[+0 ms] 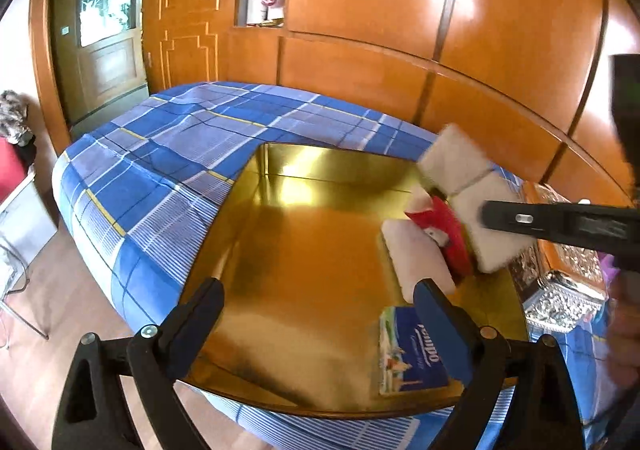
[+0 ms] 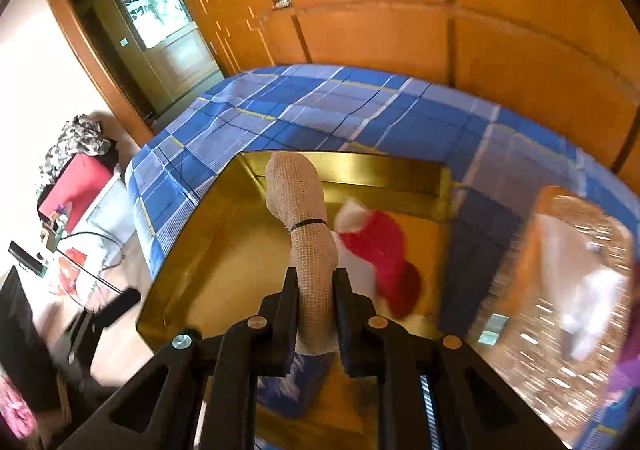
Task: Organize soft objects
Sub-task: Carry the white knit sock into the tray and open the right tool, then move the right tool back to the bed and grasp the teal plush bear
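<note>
The right hand-held gripper (image 2: 314, 290) pinches a beige mesh roll (image 2: 308, 234), banded at its middle, at frame centre above the gold tray (image 2: 192, 250) on the plaid bed (image 2: 280, 105). The left hand-held gripper (image 1: 320, 290) stands spread over the tray, nothing between its fingers; a red plush toy (image 1: 444, 234), perhaps a stuffed animal, lies centre-right, a tissue pack (image 1: 412, 362) lower right

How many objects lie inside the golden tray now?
3: white pad at right, red-and-white item behind it, tissue pack near the front edge. Gripped cloth may hide more.
</note>
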Available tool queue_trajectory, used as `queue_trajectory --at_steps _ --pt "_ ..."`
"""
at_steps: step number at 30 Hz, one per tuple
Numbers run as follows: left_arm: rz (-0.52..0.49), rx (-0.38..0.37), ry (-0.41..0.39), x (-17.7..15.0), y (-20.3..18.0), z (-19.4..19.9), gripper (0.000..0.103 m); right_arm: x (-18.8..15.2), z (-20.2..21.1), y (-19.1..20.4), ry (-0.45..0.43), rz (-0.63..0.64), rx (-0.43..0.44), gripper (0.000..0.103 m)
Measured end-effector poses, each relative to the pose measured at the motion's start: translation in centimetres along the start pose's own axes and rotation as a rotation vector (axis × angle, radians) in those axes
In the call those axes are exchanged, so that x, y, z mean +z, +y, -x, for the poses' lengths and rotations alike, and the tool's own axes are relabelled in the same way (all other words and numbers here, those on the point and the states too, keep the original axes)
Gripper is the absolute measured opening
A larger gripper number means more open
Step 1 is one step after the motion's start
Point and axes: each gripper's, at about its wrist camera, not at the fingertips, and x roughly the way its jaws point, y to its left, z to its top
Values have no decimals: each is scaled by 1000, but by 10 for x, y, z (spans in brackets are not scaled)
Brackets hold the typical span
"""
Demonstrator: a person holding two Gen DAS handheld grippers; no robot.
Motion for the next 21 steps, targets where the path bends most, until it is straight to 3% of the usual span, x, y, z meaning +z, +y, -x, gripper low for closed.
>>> queue_trajectory --at_steps 1,7,12,21 --pt "5 -1 0 0 2 0 96 5 -8 1 5 -12 8 27" --pt "7 0 1 2 7 -5 96 7 -23 2 17 -47 32 53" --pt "0 7 16 -1 5 -9 96 -11 -6 1 -8 8 -25 55" --pt "-47 -8 -3 -4 -10 0 96 -38 44 0 -144 90 -188 60"
